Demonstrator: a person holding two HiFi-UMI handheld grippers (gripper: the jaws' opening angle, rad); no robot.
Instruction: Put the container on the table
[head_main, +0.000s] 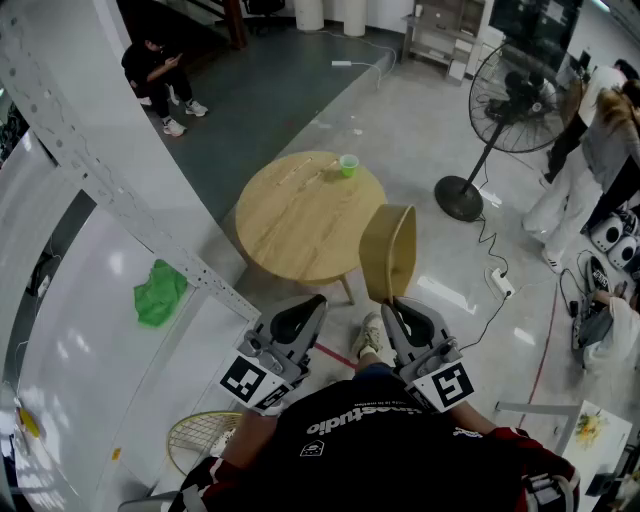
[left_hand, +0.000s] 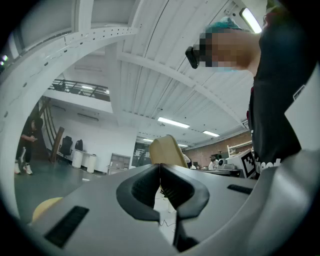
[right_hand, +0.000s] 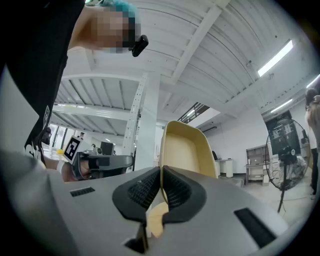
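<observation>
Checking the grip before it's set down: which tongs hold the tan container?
The right tongs: their jaws pinch the wall of the tan container, while the left tongs are shut on nothing.

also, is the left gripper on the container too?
No, the left gripper is shut on nothing; only the right gripper pinches the container by its rim.
</observation>
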